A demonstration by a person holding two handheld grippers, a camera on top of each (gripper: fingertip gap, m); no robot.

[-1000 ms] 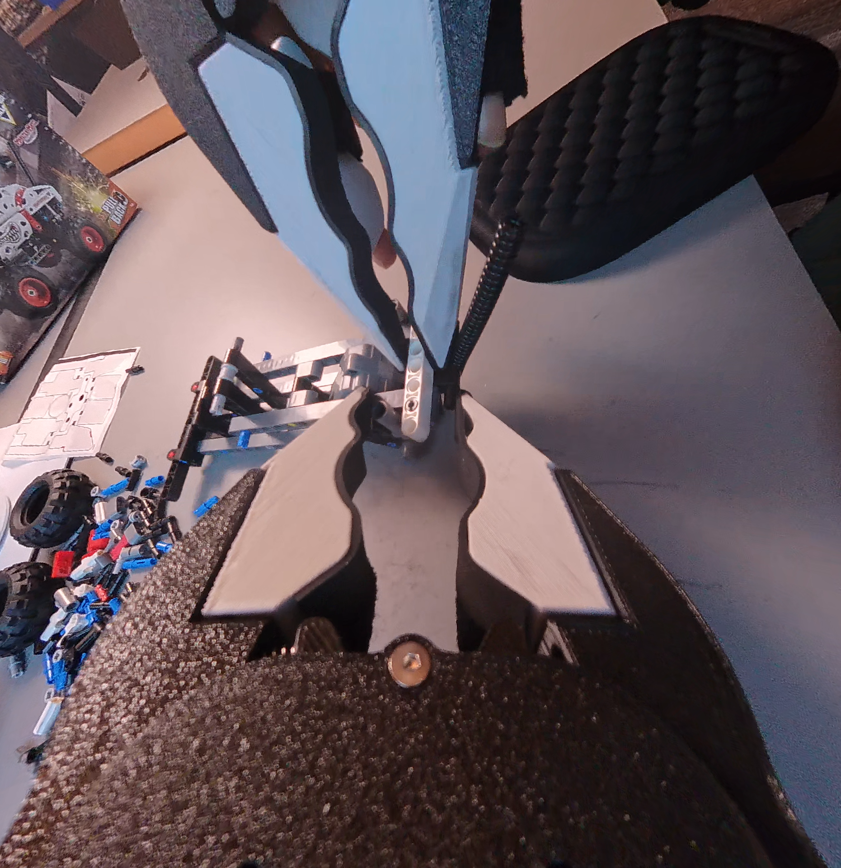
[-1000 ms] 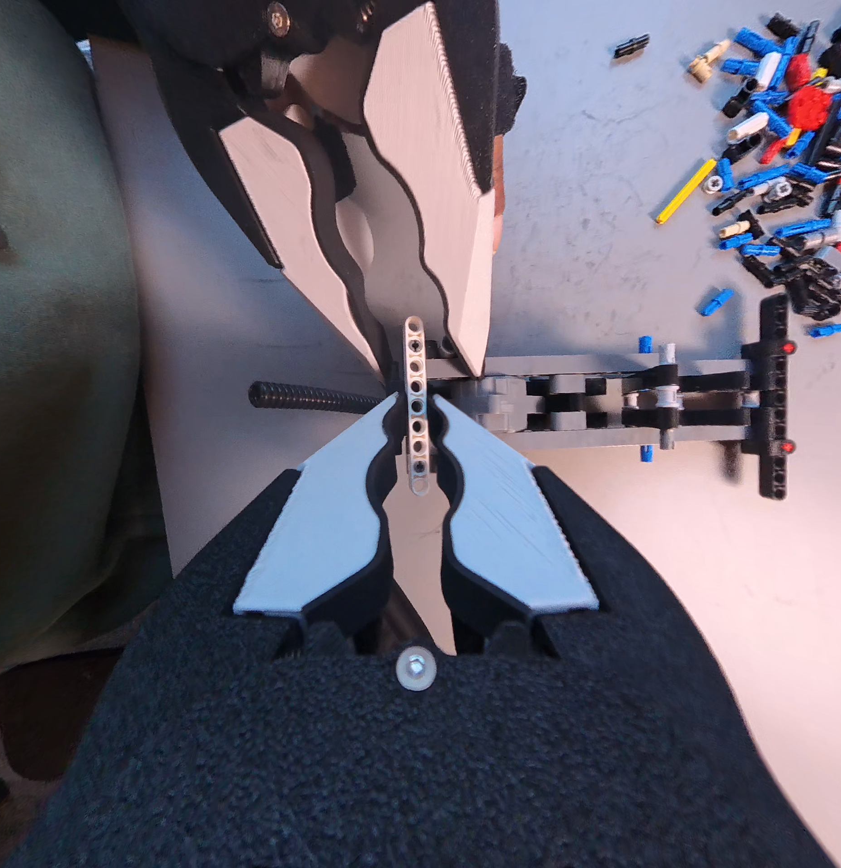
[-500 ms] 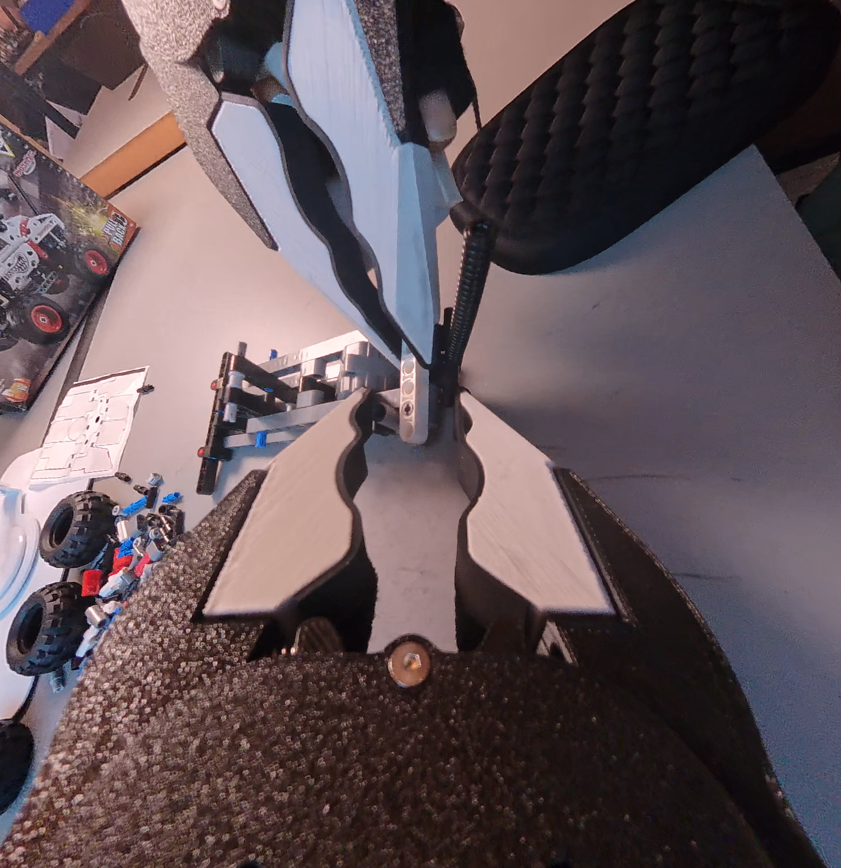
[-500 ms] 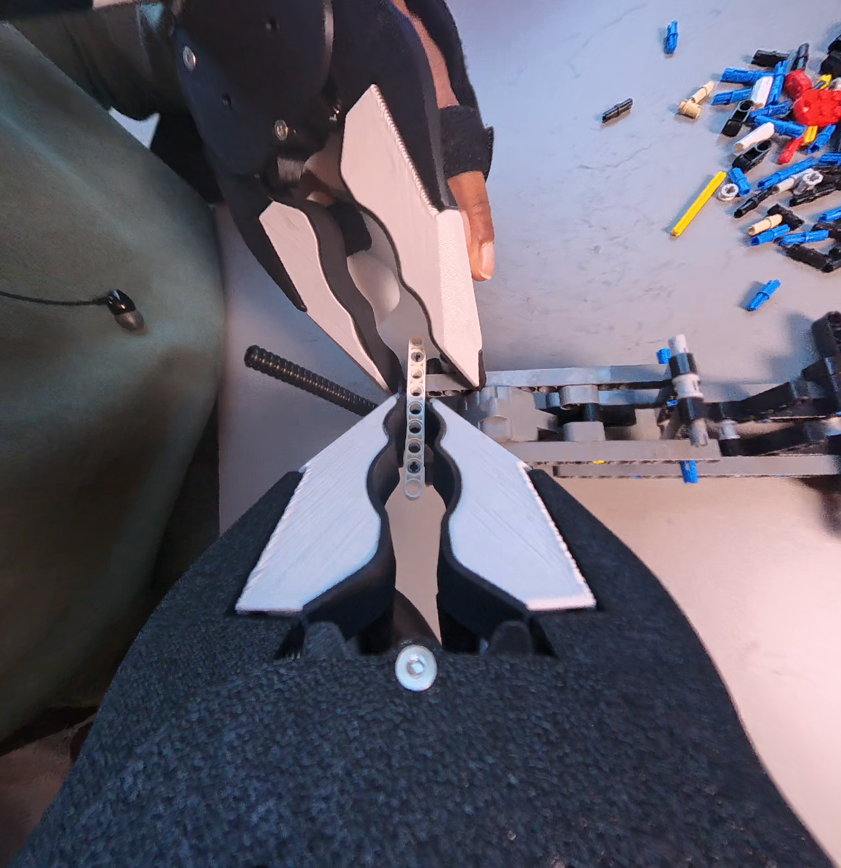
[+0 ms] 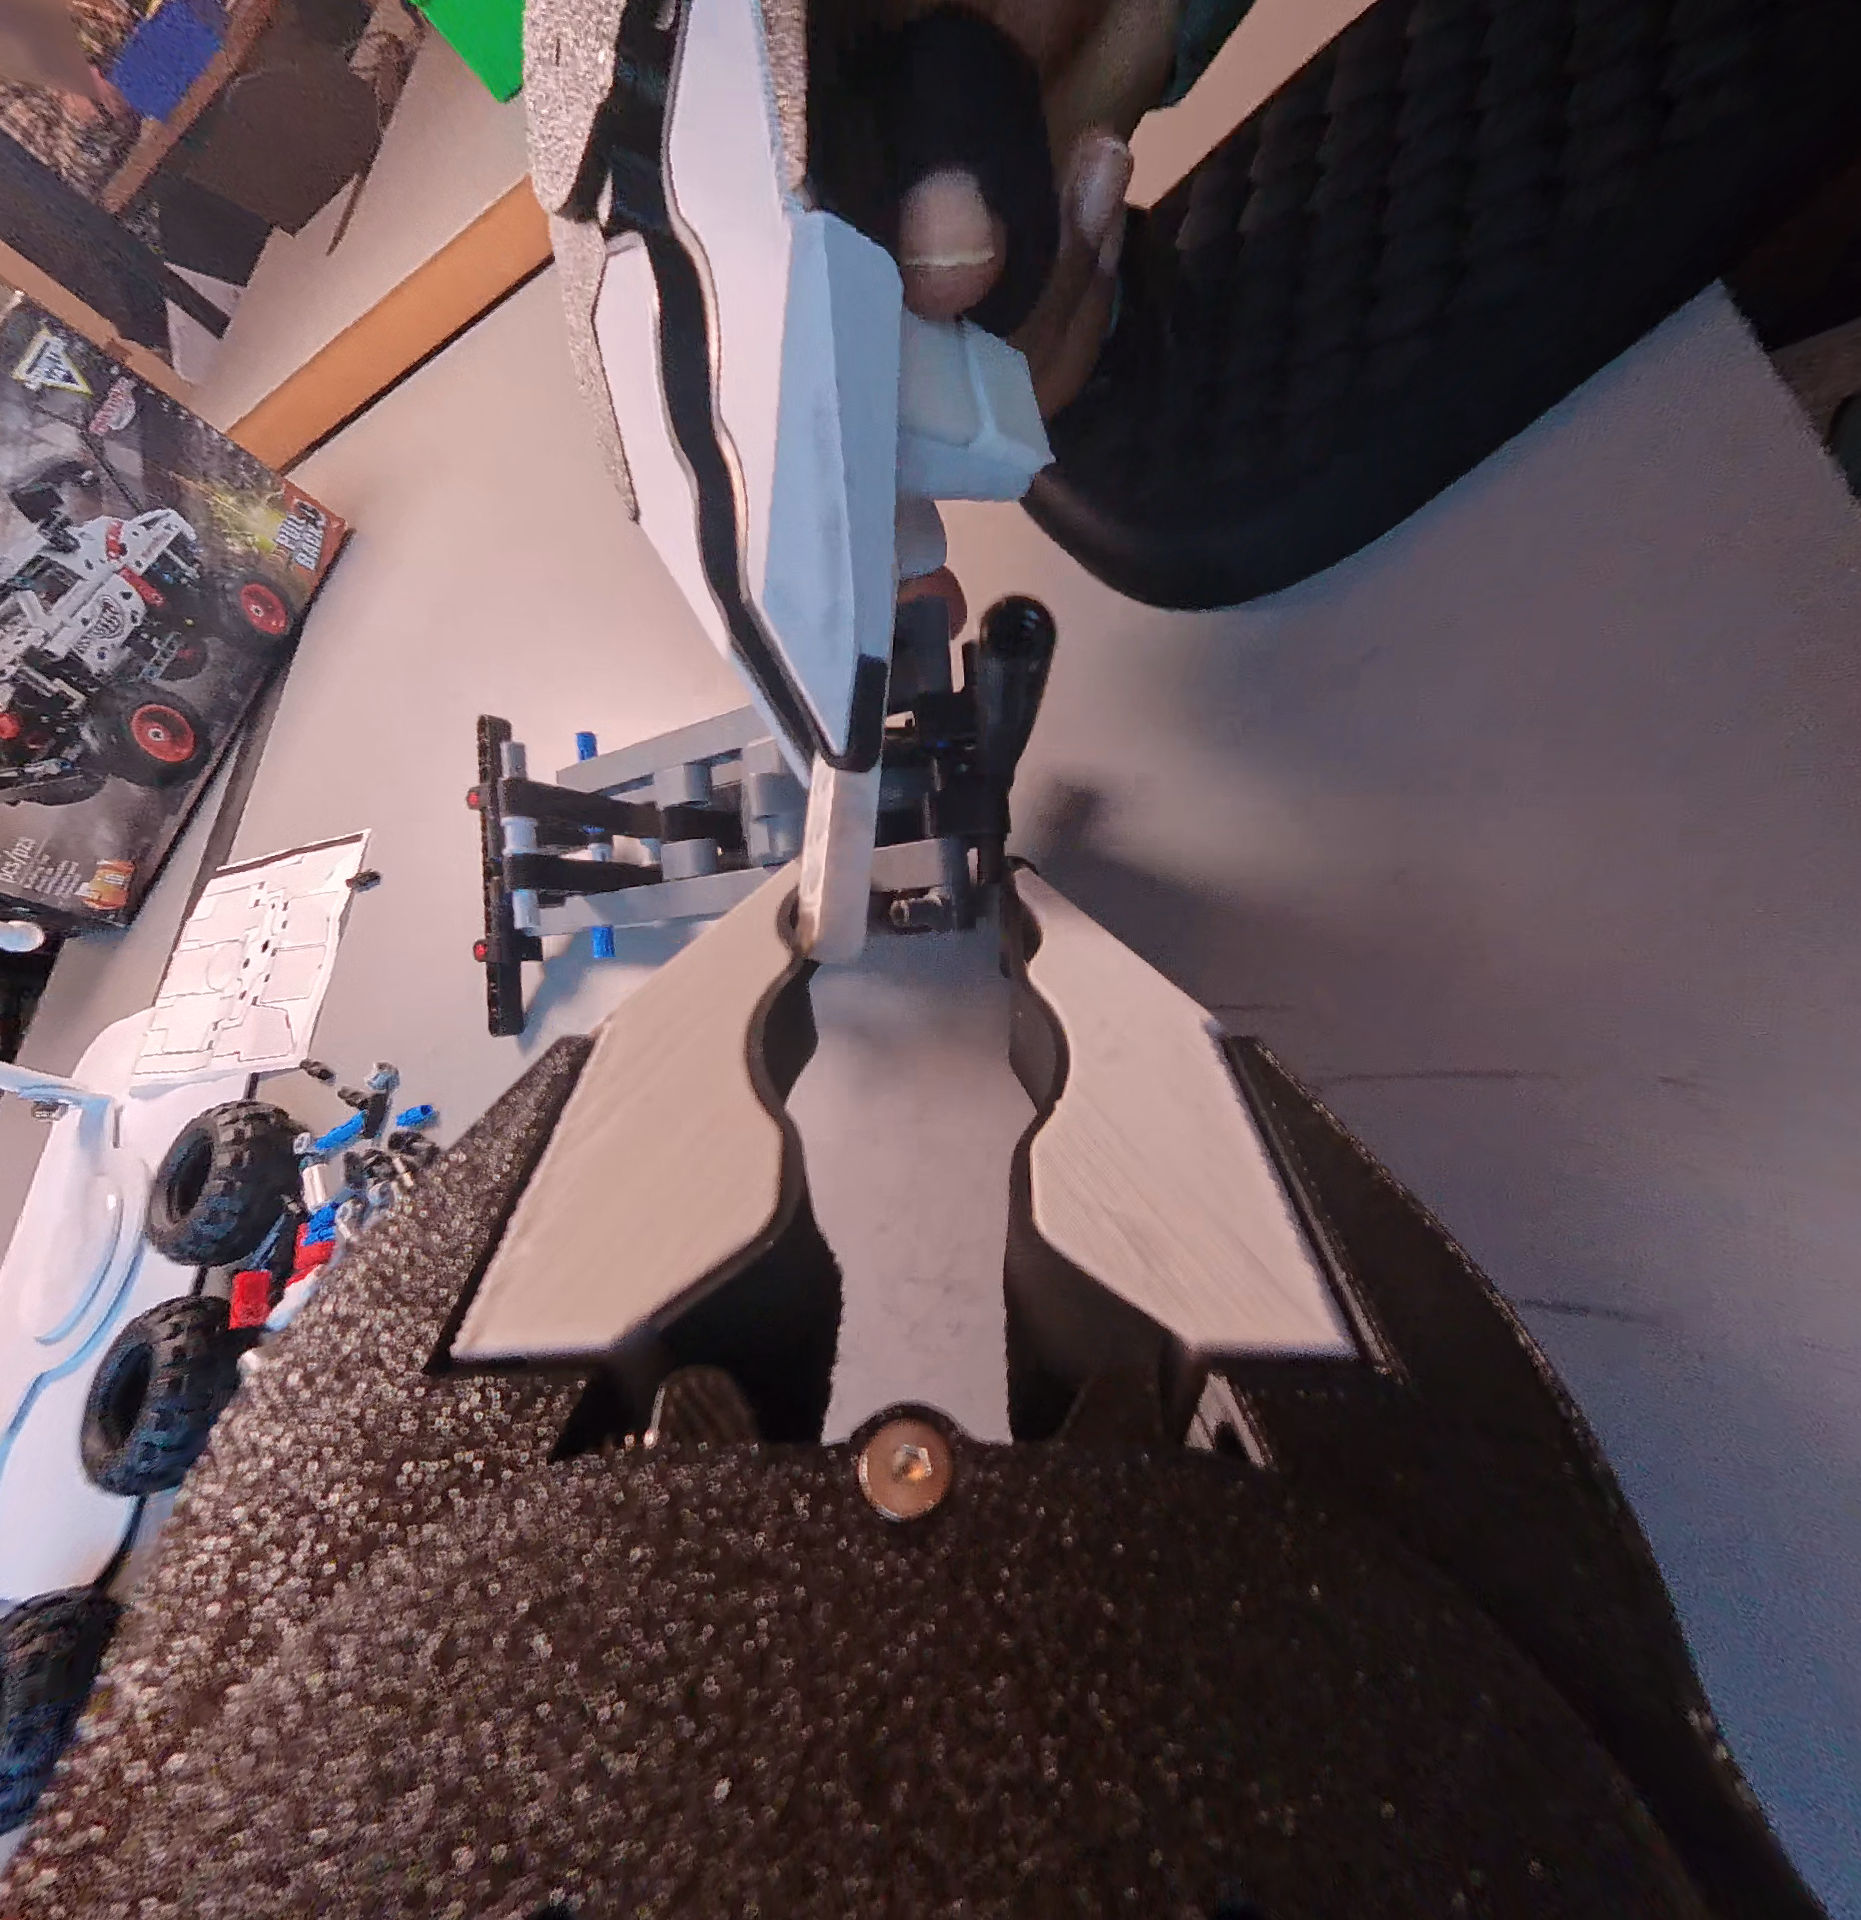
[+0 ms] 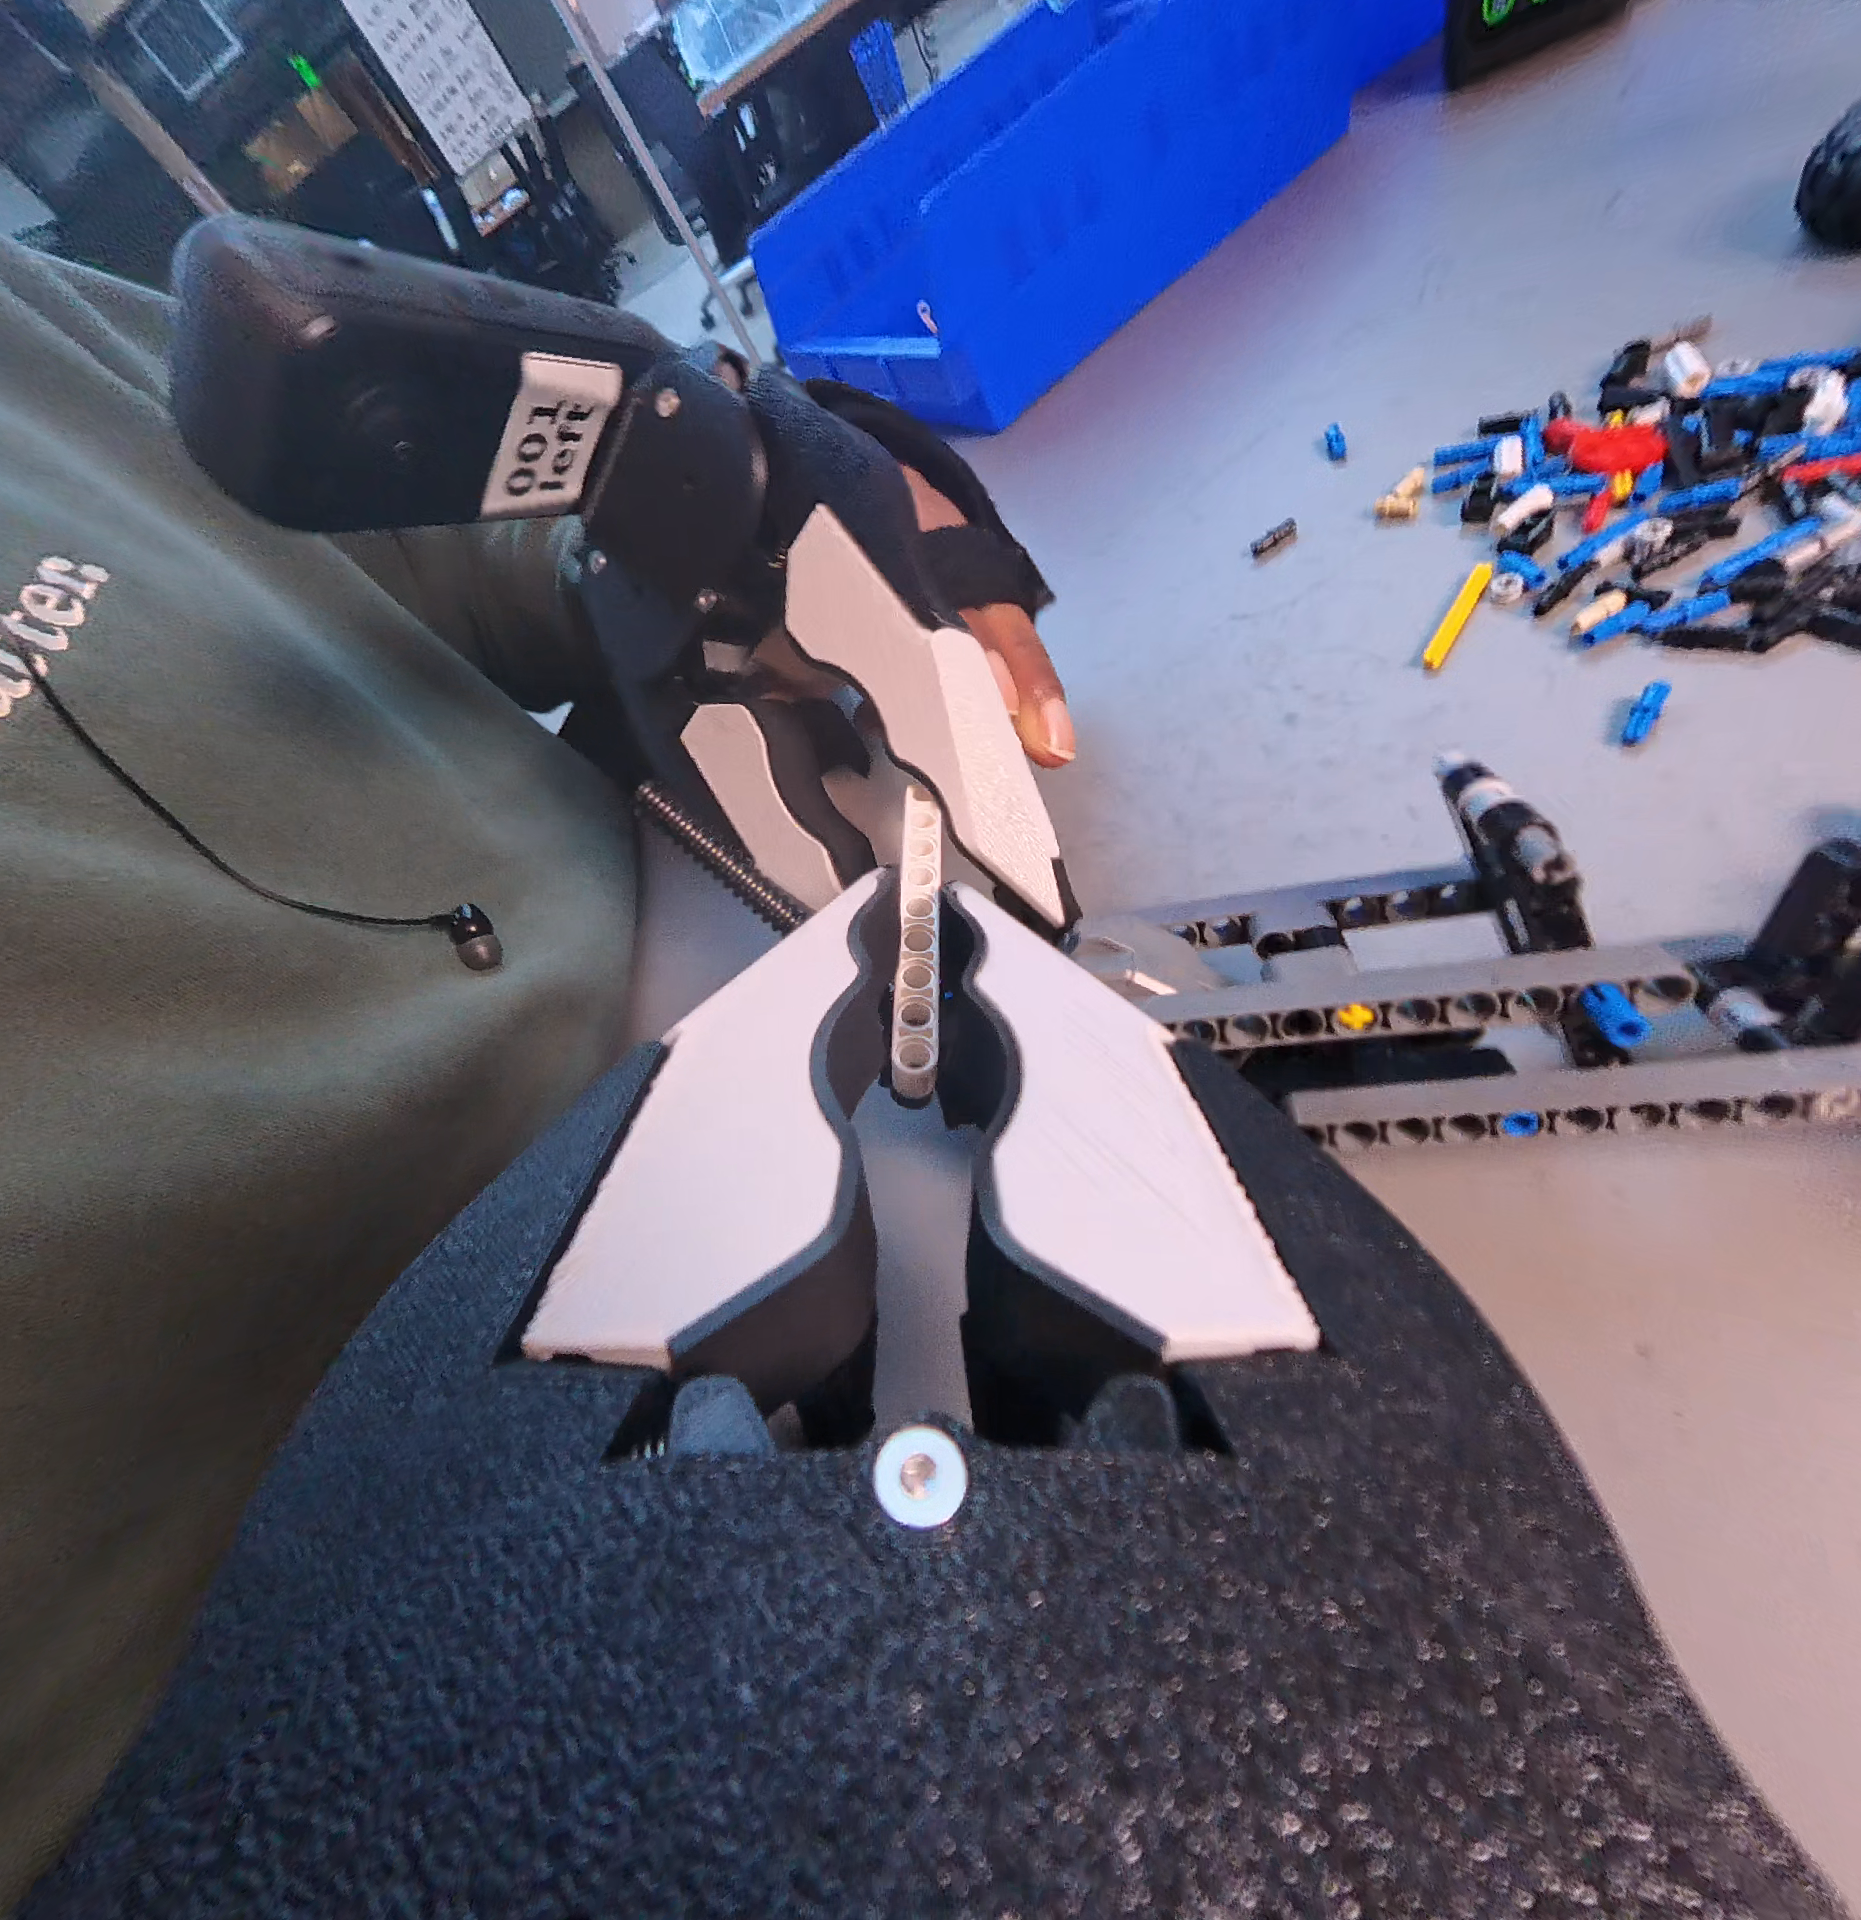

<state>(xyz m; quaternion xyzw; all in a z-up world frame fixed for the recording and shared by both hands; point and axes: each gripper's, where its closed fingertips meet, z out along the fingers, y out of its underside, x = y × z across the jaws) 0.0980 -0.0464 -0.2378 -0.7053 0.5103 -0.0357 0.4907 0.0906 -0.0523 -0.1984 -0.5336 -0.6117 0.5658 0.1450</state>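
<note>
Grey beam (image 6: 919,951) clamped in right tool (image 6: 921,914); left tool (image 5: 905,914) apart, astride chassis (image 5: 635,831); loose parts (image 6: 1674,499) nearby.

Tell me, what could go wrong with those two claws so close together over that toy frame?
The right claw pinches only a thin light-grey beam, which may twist or slip. The left claw looks spread around the frame, so the frame might shift on the table. The claws nearly touch and could knock together.
</note>
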